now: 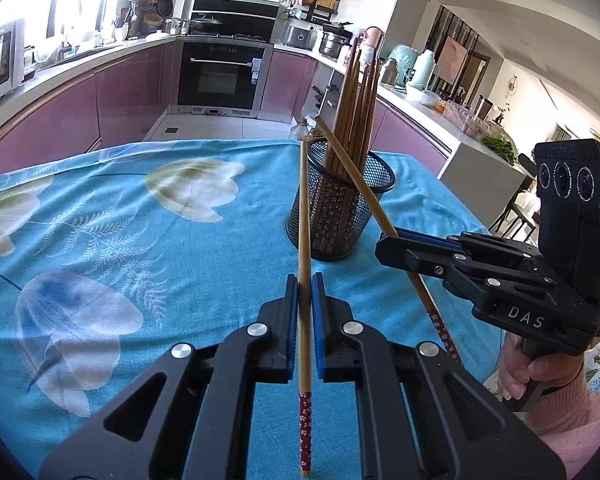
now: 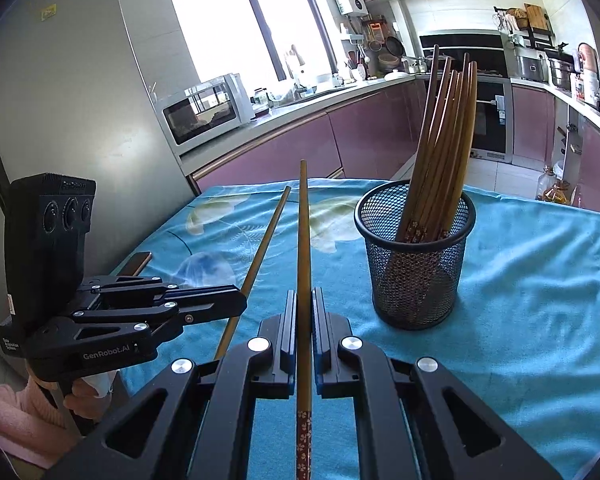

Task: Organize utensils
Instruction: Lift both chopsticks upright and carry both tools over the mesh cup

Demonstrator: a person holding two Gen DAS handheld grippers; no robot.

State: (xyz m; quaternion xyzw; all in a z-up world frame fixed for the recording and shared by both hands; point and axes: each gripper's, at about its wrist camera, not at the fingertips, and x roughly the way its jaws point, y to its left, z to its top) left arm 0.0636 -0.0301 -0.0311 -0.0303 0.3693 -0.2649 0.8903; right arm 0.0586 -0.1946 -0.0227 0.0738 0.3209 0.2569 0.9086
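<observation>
A black mesh cup stands on the blue flowered tablecloth, holding several wooden chopsticks upright. My left gripper is shut on one wooden chopstick with a red patterned end, its tip pointing up toward the cup's rim. My right gripper is shut on a second chopstick, which slants in front of the cup. Both grippers hover above the cloth, just short of the cup.
A phone lies at the table's far left edge. Behind the table run pink kitchen cabinets, an oven, a microwave and cluttered counters. A person's hand in a pink sleeve grips the right handle.
</observation>
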